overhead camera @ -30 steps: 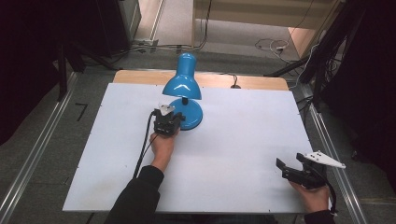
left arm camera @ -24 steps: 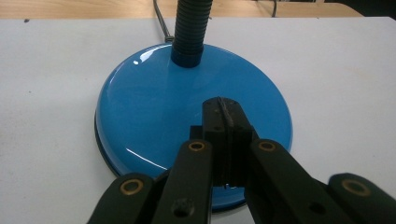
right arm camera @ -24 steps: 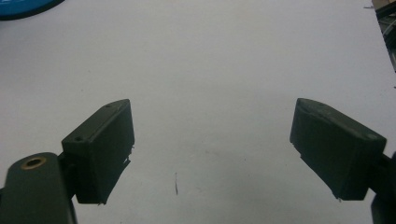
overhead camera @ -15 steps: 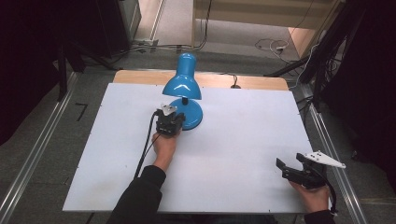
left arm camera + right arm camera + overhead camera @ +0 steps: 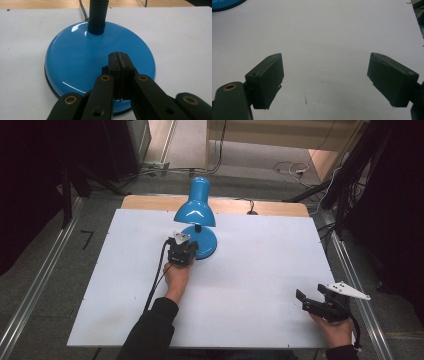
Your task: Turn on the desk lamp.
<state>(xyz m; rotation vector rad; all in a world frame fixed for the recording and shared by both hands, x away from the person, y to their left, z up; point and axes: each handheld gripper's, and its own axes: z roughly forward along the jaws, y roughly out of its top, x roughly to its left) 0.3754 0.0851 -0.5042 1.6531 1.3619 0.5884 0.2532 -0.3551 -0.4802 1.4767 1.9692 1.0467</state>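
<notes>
The left hand-held gripper (image 5: 119, 65), jaws pressed together, is bearing on the blue lamp base (image 5: 75, 60), probably seeking its switch; the right hand-held gripper (image 5: 320, 301) is waiting spread

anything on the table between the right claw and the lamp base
No. In the high view only bare white table lies between the right claw and the blue lamp base. The right gripper view agrees: plain white surface runs up to the base's edge.

Lamp and 2 grippers on the table
The lamp base (image 5: 100, 52) lay under the left gripper (image 5: 119, 60); the right gripper (image 5: 320, 304) sat well apart, on the table (image 5: 260, 270).
</notes>
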